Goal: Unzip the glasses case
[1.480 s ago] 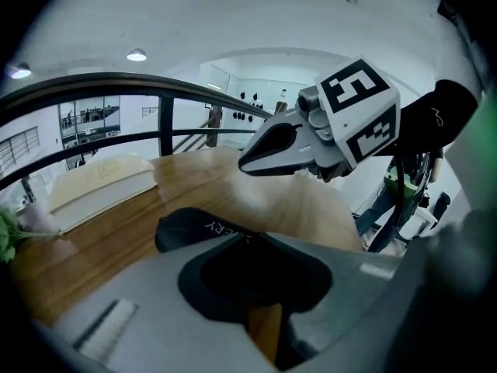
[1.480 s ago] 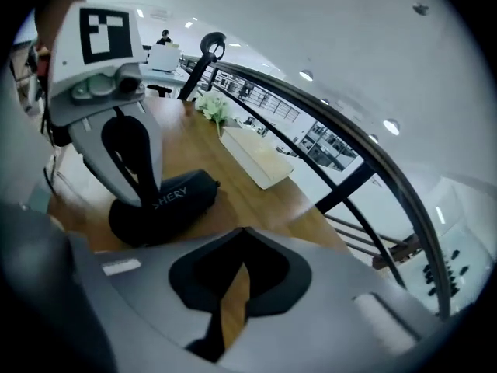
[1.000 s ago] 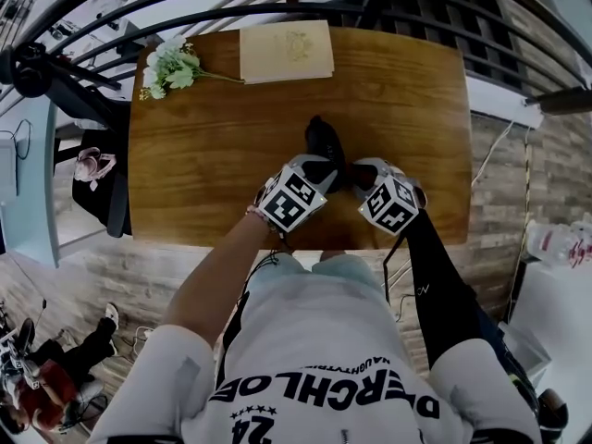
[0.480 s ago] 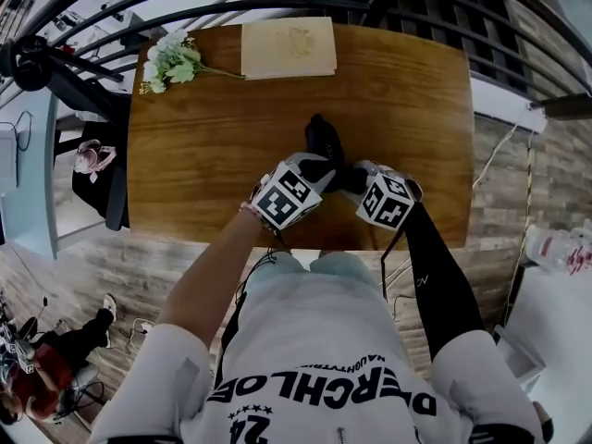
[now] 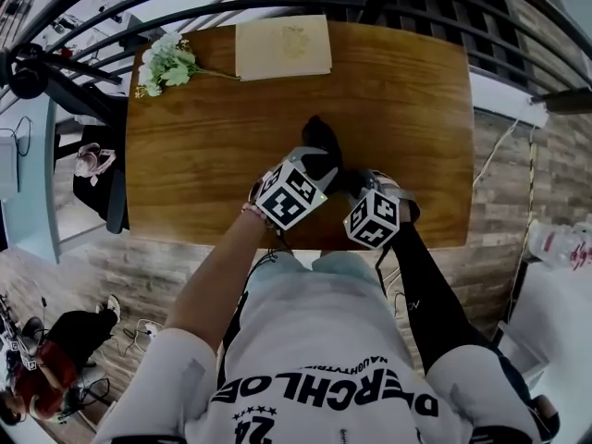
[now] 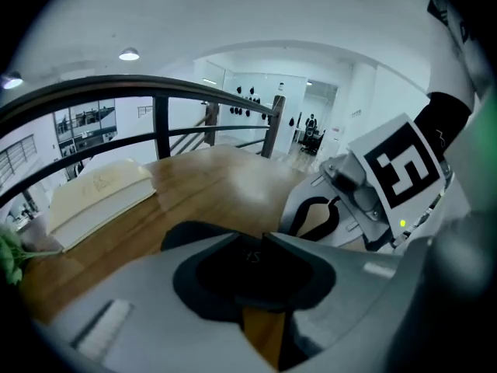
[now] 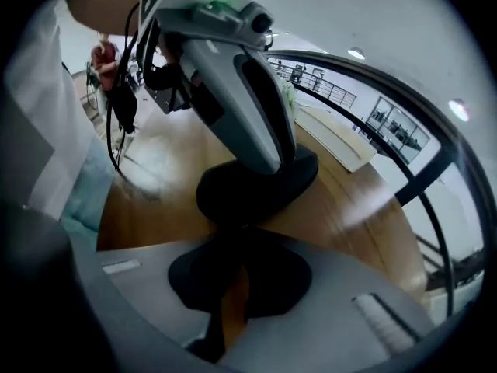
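A black glasses case [image 5: 321, 140] lies on the wooden table [image 5: 203, 155], near its front edge. My left gripper [image 5: 321, 162] is shut on the case's near part, and its fingers [image 7: 256, 123] rest over the case [image 7: 260, 185]. In the left gripper view the jaws [image 6: 262, 243] meet on black material of the case [image 6: 194, 235]. My right gripper [image 5: 350, 185] comes in from the right. Its jaws have just been closing and now stand shut [image 7: 233, 243] at the case's near end, on a thin black piece that looks like the zipper pull.
A beige book [image 5: 282, 47] lies at the table's far edge, with a small bunch of flowers [image 5: 166, 63] at the far left corner. A dark metal railing [image 5: 416, 7] curves behind the table. The person's legs are against the near edge.
The right gripper has tilted, and its marker cube has shifted a little left and toward the near table edge. The left gripper and the case have kept still.
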Tool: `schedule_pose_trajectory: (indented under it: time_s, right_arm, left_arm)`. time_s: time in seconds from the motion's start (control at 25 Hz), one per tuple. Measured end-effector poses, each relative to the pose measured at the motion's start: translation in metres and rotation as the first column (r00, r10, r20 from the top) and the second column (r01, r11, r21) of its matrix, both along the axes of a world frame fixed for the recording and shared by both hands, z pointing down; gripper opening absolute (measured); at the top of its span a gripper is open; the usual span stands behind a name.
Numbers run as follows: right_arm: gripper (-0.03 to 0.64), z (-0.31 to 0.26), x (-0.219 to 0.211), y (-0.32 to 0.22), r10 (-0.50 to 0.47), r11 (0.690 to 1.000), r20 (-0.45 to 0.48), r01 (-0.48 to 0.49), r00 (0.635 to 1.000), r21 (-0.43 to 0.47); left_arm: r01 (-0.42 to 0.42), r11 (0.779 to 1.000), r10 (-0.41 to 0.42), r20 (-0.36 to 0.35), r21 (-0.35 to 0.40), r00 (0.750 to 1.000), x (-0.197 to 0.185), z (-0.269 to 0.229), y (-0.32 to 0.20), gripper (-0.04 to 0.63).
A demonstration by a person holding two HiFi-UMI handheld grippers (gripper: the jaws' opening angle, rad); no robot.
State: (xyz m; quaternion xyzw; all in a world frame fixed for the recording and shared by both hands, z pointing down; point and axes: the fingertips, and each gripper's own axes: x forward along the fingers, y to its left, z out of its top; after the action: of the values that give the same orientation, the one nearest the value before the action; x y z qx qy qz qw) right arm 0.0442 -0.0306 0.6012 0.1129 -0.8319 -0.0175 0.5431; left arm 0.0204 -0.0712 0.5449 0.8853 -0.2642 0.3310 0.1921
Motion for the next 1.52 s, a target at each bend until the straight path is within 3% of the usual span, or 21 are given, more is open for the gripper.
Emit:
schedule_pose_trajectory:
  time_s: [0.16,0.36,0.88,1.0,1.08,1.12,1.2,1.28,1.4,1.52]
  right_arm:
    - [0.031,0.005,0.009,-0.012,-0.128,0.982,-0.132,0.144,0.983,0.123]
    - [0.032,0.009,0.009,-0.023,-0.215,0.955,-0.182,0.246,0.959,0.169]
    - [0.035,0.013,-0.007,-0.063,-0.193,0.962,-0.150,0.217,0.970,0.163]
    - [0.031,0.012,-0.005,-0.059,-0.102,0.986,-0.078,0.111,0.992,0.125]
    - [0.029,0.009,0.001,-0.056,0.051,0.998,-0.001,-0.051,0.999,0.044]
    - [0.031,0.009,0.005,-0.055,0.143,0.990,0.032,-0.143,0.989,-0.006]
    - [0.029,0.008,0.014,-0.051,0.322,0.943,0.085,-0.312,0.943,-0.117]
    - [0.031,0.007,0.020,-0.045,0.441,0.889,0.110,-0.417,0.891,-0.191]
    - [0.031,0.008,0.022,-0.037,0.516,0.846,0.132,-0.481,0.846,-0.229]
    - [0.031,0.004,0.014,-0.031,0.560,0.817,0.155,-0.511,0.814,-0.267]
  left_arm:
    - [0.008,1.000,-0.008,0.035,0.000,0.999,0.006,0.004,-0.004,0.077]
    - [-0.004,1.000,0.005,0.049,-0.030,0.999,0.008,0.006,-0.006,0.066]
    - [0.014,0.996,-0.015,-0.016,-0.094,1.000,0.007,0.007,-0.011,0.029]
    - [-0.003,0.997,0.001,-0.031,-0.080,1.000,0.007,0.006,-0.014,0.018]
    - [-0.015,0.997,0.013,-0.029,-0.075,0.999,0.003,0.002,-0.009,0.019]
    - [-0.015,0.997,0.013,-0.028,-0.077,1.000,0.001,0.000,-0.004,0.023]
    - [-0.019,0.996,0.015,-0.043,-0.086,0.999,-0.003,-0.004,0.013,0.026]
    - [-0.057,0.993,0.050,-0.064,-0.104,0.997,0.000,-0.003,0.038,0.026]
    - [-0.154,0.978,0.143,-0.088,-0.139,0.986,0.016,0.010,0.077,0.026]
    - [-0.162,0.974,0.155,-0.060,-0.159,0.986,0.022,0.025,0.087,0.021]
